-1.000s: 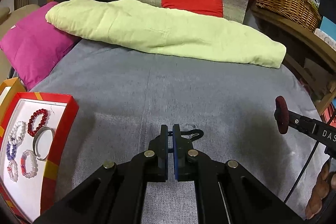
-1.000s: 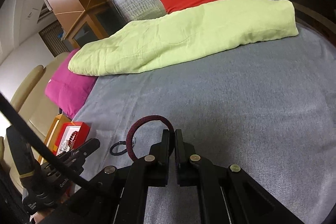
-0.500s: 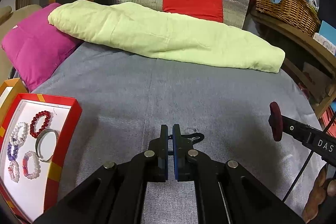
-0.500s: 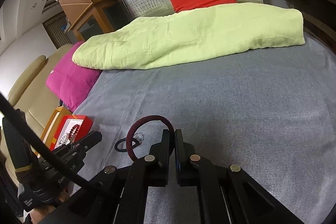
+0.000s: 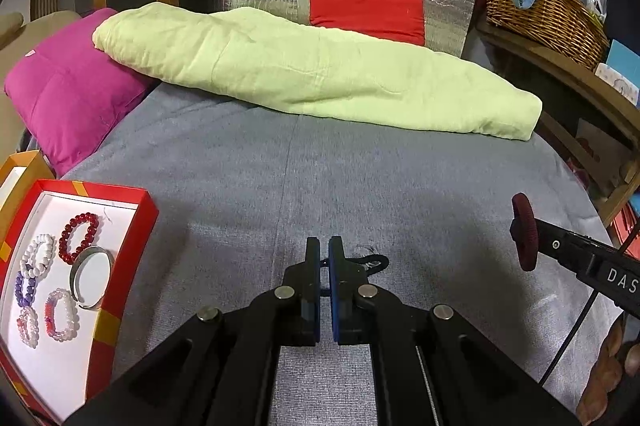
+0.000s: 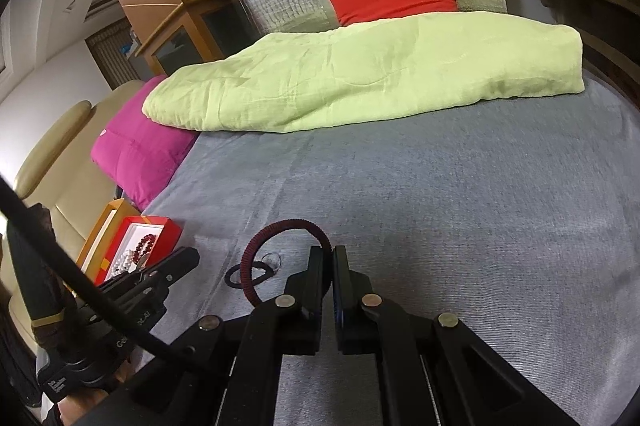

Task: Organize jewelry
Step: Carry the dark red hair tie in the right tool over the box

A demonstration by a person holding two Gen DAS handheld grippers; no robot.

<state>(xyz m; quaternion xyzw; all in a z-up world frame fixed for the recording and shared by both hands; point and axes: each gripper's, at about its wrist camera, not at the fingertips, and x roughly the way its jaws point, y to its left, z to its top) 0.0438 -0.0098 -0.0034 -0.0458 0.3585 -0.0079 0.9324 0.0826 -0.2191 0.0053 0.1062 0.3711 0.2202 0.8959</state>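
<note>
Grey bedspread point(image 5: 400, 186) ahead of both tongs, green quilt point(image 5: 320, 74) beyond. Red tray point(image 5: 120, 290) of beaded bracelets left of left gripper point(image 5: 324, 258), seemingly clenched on a thin black band point(image 5: 374, 261). Right gripper point(image 6: 332, 262) clamped on maroon ribbed bangle point(image 6: 280, 226): light, springy, best pinched at rim. Full loop only in right view; edge-on in left.

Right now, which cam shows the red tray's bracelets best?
Left wrist. The red tray lies open at lower left, its bracelets each distinct on the white lining. Right wrist shows only a far corner, partly hidden behind the left tongs.
</note>
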